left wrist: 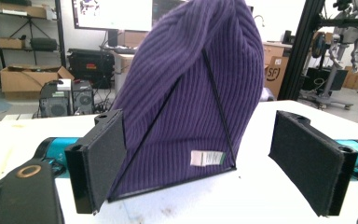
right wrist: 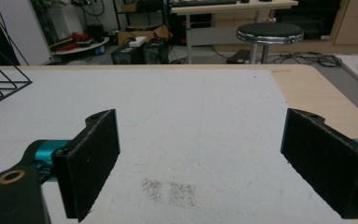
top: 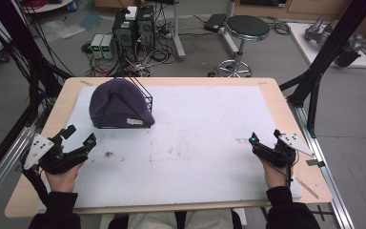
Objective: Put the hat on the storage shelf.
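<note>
The left gripper has its two black pads spread wide apart, and nothing is between them. It rests low near the left edge of the table, held in the person's left hand. It points at the purple hat, so it looks ready to go for the hat first. The wide gap makes sense, because the hat is soft and fat and needs a lot of room.

The right gripper is spread wide too, and it holds nothing. It sits near the right edge of the table, well apart from the hat. It seems to be waiting for its turn.

The hat is pulled over a black wire rack, near the far left corner of the white mat. The rack keeps the hat standing up tall, so it is easy to grab from the side.

The high view shows both grippers and how far each one is from the hat. The left gripper view shows the hat up close: the ribs in the wool, a thin wire pressed against the hat, and a small white tag low down. The right gripper view shows a corner of the rack at the left and a grey smudge on the mat between its pads.
</note>
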Tool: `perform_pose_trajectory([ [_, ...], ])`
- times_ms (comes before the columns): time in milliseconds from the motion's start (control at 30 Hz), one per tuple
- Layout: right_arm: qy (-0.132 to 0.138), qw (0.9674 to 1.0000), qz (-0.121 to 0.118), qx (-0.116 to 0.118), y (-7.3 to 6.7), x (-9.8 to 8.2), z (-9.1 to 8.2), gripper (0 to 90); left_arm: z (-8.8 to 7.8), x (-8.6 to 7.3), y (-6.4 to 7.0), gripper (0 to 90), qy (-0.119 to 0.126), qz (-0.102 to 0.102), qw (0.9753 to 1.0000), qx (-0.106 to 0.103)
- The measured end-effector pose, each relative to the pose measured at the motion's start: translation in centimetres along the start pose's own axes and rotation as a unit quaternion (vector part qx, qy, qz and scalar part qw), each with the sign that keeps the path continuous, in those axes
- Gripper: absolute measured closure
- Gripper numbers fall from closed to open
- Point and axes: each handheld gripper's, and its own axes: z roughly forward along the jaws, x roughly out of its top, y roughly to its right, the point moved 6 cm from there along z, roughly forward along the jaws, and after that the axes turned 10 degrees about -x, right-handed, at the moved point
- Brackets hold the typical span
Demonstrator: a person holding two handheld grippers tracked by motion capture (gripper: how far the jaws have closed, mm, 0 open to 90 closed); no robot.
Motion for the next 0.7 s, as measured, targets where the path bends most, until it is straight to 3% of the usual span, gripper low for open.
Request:
perform_pose_trajectory([
  [200, 0.024, 0.9997, -0.007, -0.006, 0.0, 0.0, -0.7, 10.9, -0.5, -0.9, -0.1, 18.6, -0.005, 0.007, 0.9998, 0.018],
  [267, 0.031, 0.9995, -0.004, -0.003, 0.2, 0.0, -0.9, 10.9, -0.6, -1.1, 0.0, 18.7, -0.002, -0.001, 0.9999, 0.017],
  [700, 0.021, 0.9997, 0.005, -0.008, 0.4, -0.8, -1.0, 10.9, -1.2, -2.7, -0.2, 18.8, -0.018, -0.002, 0.9994, 0.028],
])
